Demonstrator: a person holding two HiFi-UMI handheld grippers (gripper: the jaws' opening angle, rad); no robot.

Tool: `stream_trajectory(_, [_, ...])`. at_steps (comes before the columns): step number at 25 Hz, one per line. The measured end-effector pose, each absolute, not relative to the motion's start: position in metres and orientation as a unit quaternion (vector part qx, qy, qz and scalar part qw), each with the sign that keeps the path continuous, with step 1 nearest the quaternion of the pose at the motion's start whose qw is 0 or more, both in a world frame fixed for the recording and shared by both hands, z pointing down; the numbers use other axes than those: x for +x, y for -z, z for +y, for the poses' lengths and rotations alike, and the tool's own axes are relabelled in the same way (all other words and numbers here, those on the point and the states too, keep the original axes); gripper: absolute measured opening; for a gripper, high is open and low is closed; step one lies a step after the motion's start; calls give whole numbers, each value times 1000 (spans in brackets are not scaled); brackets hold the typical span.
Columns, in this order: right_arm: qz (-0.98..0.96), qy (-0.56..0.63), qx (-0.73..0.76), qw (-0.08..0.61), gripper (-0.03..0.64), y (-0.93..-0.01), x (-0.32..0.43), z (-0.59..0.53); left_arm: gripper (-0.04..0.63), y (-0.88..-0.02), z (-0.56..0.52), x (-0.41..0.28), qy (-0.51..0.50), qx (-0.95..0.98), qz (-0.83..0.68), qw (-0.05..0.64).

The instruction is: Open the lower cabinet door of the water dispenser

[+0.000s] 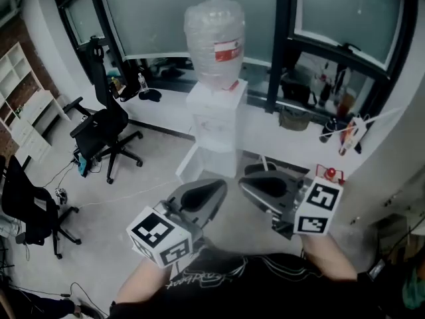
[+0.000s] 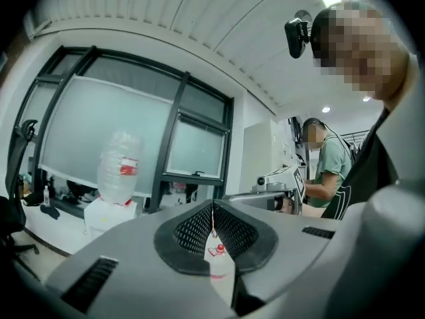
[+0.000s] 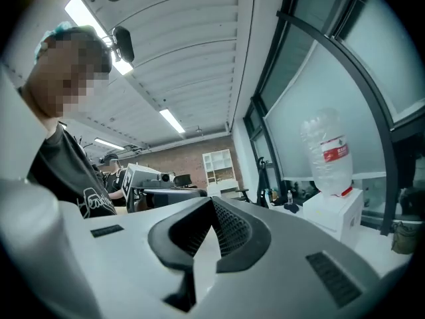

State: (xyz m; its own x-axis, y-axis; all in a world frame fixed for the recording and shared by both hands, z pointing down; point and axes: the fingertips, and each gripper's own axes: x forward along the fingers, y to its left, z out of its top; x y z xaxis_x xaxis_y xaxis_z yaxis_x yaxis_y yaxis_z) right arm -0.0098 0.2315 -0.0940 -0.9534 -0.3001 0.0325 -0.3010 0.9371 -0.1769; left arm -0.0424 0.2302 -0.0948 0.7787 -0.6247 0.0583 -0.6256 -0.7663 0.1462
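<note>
Head view: the water dispenser (image 1: 216, 121) stands on the floor by the window, well apart from both grippers. Its bottle (image 1: 214, 42) carries a red label, the print too small to read. The left gripper (image 1: 219, 185) and right gripper (image 1: 244, 182) have fingers clenched, grasping nothing.

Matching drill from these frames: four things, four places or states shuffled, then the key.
Things
1. water bottle
2. office chair
3. left gripper
4. shelf unit

Places or states
a. jaws shut, nothing between them
b. white, at the head view's left edge
c. upended on top of the dispenser
d. black, just left of the dispenser

Pairs: 1-c, 2-d, 3-a, 4-b
</note>
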Motion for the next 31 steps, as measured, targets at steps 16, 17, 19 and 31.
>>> stream_trajectory(16, [-985,-61,161,-2,12,108,9,246,6,116,236,-32,1,937,-341,78])
stream_trajectory(17, [-985,-60,161,-3,12,110,10,246,6,118,236,-31,0,937,-341,77])
stream_trajectory(19, [-985,-59,163,-5,12,112,11,248,6,119,238,-31,-1,937,-341,79])
stream_trajectory(31, [-984,-53,169,-18,12,108,17,255,6,119,249,-33,4,934,-350,71])
